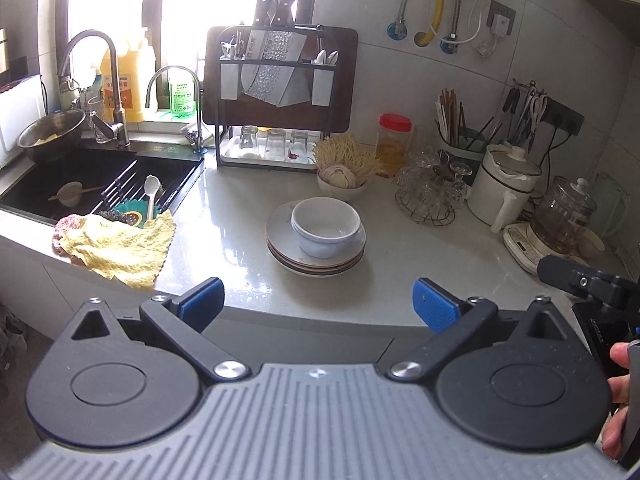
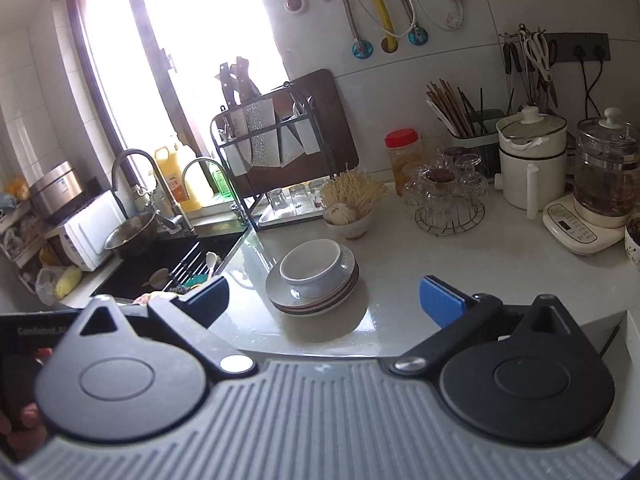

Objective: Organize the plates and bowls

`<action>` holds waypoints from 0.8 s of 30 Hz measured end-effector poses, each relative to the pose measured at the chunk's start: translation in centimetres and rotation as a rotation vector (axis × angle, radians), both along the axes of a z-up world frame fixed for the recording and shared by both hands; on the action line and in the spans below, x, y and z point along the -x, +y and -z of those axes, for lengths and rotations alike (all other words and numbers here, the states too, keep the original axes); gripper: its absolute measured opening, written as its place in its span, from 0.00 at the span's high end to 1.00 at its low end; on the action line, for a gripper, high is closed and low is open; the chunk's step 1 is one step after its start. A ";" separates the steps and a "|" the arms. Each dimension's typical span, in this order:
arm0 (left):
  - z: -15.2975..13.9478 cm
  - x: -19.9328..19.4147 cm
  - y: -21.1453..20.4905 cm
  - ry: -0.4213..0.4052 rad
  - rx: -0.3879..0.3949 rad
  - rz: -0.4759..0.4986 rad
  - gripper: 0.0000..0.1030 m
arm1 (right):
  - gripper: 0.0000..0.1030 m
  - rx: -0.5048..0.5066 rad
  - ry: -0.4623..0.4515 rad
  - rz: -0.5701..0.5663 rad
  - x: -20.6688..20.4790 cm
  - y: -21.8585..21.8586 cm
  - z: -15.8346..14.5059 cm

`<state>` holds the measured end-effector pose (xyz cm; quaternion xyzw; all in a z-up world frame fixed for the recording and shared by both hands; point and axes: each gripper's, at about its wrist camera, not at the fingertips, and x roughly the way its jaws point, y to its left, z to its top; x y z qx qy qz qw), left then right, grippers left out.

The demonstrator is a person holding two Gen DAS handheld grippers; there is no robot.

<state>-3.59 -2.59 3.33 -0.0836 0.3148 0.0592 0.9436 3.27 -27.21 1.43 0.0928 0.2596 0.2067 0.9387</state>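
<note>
My left gripper [image 1: 318, 304] hangs wide open over the near edge of the counter [image 1: 420, 248], its blue pads [image 1: 204, 300] spread far apart with nothing between them and nothing touching them. My right gripper [image 2: 324, 300] is just the same: jaws spread wide, blue pads [image 2: 440, 300] bare, held off the counter [image 2: 460, 264] and clear of every dish. The things I am here for sit ahead of both claws, in the middle of the pale countertop: a stack of plates [image 1: 316, 258] with brown-edged rims showing below the top white one, and on that stack two white bowls [image 1: 326, 226] nested one in the other, standing upright and empty. From the right wrist view the same plates [image 2: 316, 296] and bowls [image 2: 312, 268] lie just beyond the gap between my fingers, a little left of centre. Behind the stack stands a small bowl of noodles [image 1: 344, 166], beside it a red-lidded jar [image 1: 394, 142] and a wire basket of glassware [image 1: 430, 188]. To the left lies the sink [image 1: 100, 184], with a yellow cloth [image 1: 120, 246] draped over its front edge.
</note>
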 end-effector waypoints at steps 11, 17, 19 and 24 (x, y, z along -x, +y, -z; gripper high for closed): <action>1.3 -1.1 -0.2 0.016 -0.004 0.009 0.01 | 0.00 0.022 -0.005 -0.021 -0.3 0.0 0.9; 1.3 -1.8 -0.4 0.011 -0.010 0.015 0.01 | 0.00 0.029 0.001 -0.026 -0.6 0.1 1.1; 1.4 -2.1 -0.5 0.011 -0.013 0.021 0.01 | 0.00 0.032 0.004 -0.026 -0.7 -0.1 1.3; 2.0 -2.9 -0.9 0.027 -0.001 0.035 0.01 | 0.00 0.041 0.014 -0.010 -1.0 -0.5 1.7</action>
